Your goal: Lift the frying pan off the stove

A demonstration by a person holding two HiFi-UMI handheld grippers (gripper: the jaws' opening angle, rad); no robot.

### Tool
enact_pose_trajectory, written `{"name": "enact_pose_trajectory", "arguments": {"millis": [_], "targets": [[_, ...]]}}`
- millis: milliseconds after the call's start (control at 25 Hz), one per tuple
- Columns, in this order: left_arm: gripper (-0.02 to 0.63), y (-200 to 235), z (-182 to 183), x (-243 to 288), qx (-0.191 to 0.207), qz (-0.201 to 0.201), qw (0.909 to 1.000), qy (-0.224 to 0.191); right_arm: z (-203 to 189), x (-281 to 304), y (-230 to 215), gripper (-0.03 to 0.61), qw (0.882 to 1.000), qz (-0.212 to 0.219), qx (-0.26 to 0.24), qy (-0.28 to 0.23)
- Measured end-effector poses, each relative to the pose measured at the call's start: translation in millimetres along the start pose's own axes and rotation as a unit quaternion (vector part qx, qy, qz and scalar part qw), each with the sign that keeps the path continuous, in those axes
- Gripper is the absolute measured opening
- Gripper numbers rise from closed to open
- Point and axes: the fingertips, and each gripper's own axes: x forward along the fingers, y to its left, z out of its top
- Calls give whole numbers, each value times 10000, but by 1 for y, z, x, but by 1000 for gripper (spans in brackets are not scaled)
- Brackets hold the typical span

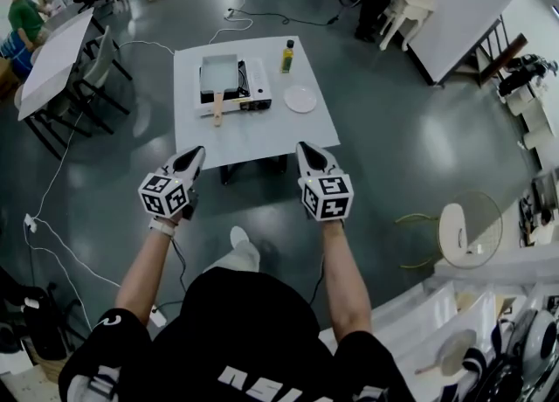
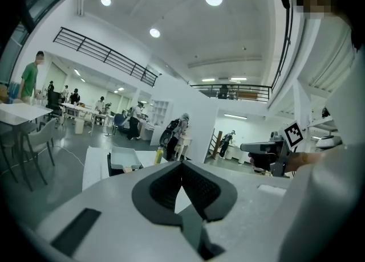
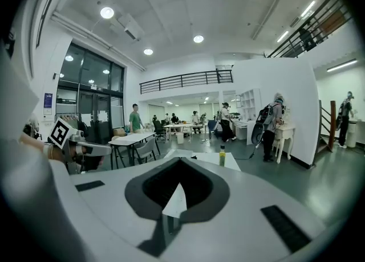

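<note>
The rectangular grey frying pan (image 1: 218,72) with a wooden handle (image 1: 217,110) sits on a portable stove (image 1: 253,94) on a white table (image 1: 262,134) ahead of me. In the left gripper view the pan (image 2: 122,156) shows far off, beyond the jaws. My left gripper (image 1: 197,153) and right gripper (image 1: 303,147) are held side by side short of the table's near edge, well apart from the pan. Both are shut with nothing between the jaws. The left gripper (image 2: 182,164) and the right gripper (image 3: 179,161) point roughly level toward the table.
A yellow-green bottle (image 1: 286,57) and a white plate (image 1: 300,99) stand on the table to the right of the stove. Tables and chairs (image 1: 87,68) line the left side, and cables (image 1: 52,182) trail over the floor. A floor fan (image 1: 463,231) stands at right. A person in green (image 1: 22,11) is far left.
</note>
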Motion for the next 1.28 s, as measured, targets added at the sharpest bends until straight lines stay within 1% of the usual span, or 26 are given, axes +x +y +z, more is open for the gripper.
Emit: {"name": "enact_pose_trajectory", "arguments": {"millis": [320,720,1080,1280], "targets": [[-2,52,15,45,-109,79,9999,50,14,72,-20,-5,9999,108,50,113],[-2,112,33,77,-225,214,9995,3,32,149,-27,-5,9995,261,-45,197],[-2,130,40,99,-246,333,9991,90,39,184,-41,-5,9988,431,-30,246],[-2,131,43,115,-264,562,9980,67,39,207,-55,-5,9971,711,-23,274]]}}
